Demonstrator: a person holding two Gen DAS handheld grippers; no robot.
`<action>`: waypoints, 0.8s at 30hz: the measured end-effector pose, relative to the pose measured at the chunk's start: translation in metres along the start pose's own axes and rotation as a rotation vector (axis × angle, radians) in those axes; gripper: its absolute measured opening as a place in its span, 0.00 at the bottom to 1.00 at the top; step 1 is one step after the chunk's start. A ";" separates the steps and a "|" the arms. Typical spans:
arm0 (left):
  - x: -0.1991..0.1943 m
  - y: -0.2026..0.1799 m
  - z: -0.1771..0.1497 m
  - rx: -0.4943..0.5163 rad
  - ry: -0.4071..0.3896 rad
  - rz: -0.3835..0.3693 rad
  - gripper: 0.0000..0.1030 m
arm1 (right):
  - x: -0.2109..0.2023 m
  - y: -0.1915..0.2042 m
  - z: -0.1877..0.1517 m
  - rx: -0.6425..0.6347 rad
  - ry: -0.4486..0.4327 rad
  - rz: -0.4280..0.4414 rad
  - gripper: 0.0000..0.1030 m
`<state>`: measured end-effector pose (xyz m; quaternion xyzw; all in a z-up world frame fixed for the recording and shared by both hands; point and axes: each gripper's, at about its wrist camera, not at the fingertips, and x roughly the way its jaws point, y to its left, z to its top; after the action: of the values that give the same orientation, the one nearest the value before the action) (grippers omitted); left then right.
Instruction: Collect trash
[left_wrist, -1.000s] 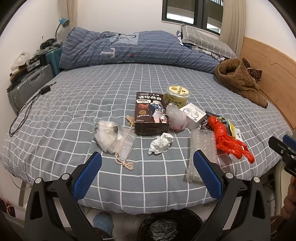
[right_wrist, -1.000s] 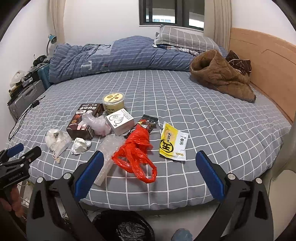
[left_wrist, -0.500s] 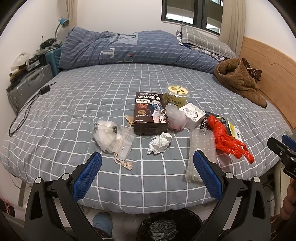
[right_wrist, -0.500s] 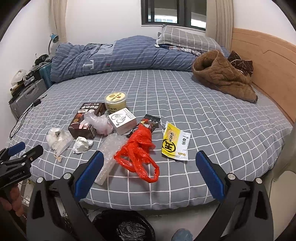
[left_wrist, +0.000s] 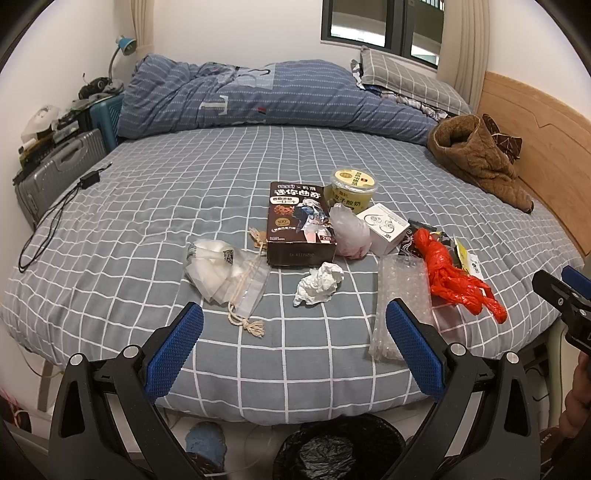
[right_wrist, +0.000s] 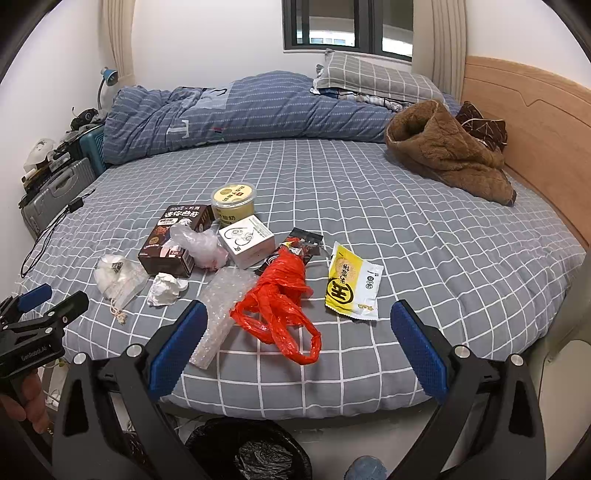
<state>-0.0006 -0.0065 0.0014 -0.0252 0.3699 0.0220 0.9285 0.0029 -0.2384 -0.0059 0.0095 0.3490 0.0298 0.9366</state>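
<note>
— What does your left wrist view show?

— My left gripper (left_wrist: 293, 325) is spread wide and holds nothing; it hangs over the near edge of the bed (left_wrist: 147, 206). The crumpled tissue (left_wrist: 318, 283) lies between its fingers, ahead of them. Left of it is a clear drawstring pouch (left_wrist: 225, 275), its cord trailing toward me. The brown snack box (left_wrist: 301, 223) lies flat, long axis running away from me. The bubble wrap (left_wrist: 400, 291) runs lengthwise toward the edge, its near end behind my right finger. The red plastic bag (left_wrist: 448, 275) stretches diagonally toward the right edge. A black-lined bin (left_wrist: 340, 452) sits on the floor just below the mattress edge.

— And the right wrist view?

— My right gripper (right_wrist: 295, 332) is also wide open and empty, at the same edge. The red bag's handles point toward me (one loop nearly at the edge). The yellow wrapper (right_wrist: 352, 284) lies flat beside it, long axis running away from me. Behind them sit a white box (right_wrist: 247, 240) and a yellow tub (right_wrist: 233, 199), upright. The right half of the bed is bare sheet up to the brown blanket (right_wrist: 447, 155).
</note>
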 end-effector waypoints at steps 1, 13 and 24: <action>0.000 0.000 0.000 -0.002 -0.001 0.000 0.94 | 0.000 0.000 0.000 -0.001 0.000 -0.001 0.93; -0.001 0.004 0.000 -0.003 -0.002 0.005 0.94 | 0.001 0.000 0.000 -0.002 0.002 -0.005 0.93; 0.000 0.004 -0.002 0.001 0.003 0.009 0.94 | 0.003 -0.002 -0.002 -0.003 0.002 -0.009 0.93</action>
<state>-0.0021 -0.0025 0.0004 -0.0230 0.3713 0.0258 0.9279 0.0042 -0.2402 -0.0097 0.0066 0.3500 0.0262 0.9364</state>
